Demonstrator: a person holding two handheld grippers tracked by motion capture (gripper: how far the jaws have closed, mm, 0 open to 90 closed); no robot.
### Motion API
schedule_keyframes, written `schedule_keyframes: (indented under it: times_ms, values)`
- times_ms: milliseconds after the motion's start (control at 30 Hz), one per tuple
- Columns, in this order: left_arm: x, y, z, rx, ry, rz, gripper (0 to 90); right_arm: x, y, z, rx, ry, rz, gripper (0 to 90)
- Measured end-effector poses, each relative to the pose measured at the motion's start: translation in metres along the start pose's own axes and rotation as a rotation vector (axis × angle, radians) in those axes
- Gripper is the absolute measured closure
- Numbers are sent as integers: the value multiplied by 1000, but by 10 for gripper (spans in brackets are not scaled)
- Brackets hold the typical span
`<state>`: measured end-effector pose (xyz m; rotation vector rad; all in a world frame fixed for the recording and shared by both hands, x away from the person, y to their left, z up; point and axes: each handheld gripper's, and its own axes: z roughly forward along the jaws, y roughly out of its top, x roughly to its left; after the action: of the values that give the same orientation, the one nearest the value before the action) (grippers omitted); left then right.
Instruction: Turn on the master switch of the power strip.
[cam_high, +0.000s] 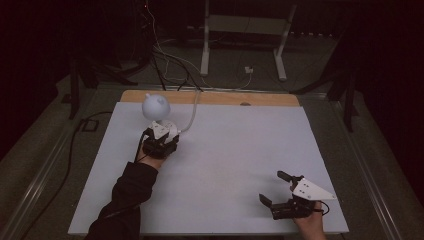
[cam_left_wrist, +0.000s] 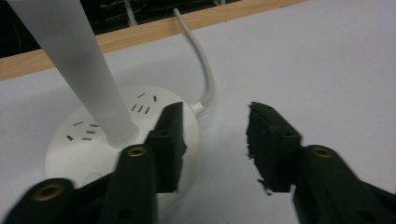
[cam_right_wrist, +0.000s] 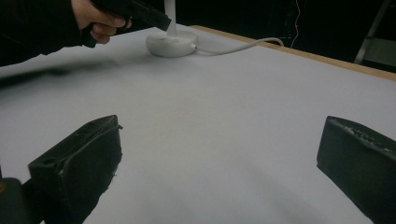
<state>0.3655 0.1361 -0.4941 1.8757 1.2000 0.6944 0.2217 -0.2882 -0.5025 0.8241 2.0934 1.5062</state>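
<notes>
A white desk lamp with a round head stands at the table's far left. Its round base carries socket slots, and a white stem rises from it. A white cable leaves the base toward the far edge. My left gripper is open right at the base, its left jaw over the base's right rim and nothing between the jaws. In the high view the left gripper covers the base. My right gripper rests near the front right, wide open and holding nothing.
A white sheet covers the table, with a wooden strip bare along the far edge. Beyond it lie loose cables on the floor and the white legs of a stand. The lamp base sits far ahead of the right gripper.
</notes>
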Motion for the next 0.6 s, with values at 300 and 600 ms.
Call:
schedule_keyframes:
  times_ms: [300,600]
  values:
    - [6,1,6,11,-6,5,795,-1,-1,0,1,-3,4,0]
    - [15,1,15,21,10,-20,900,-1,-1,0,6,-5,5,0]
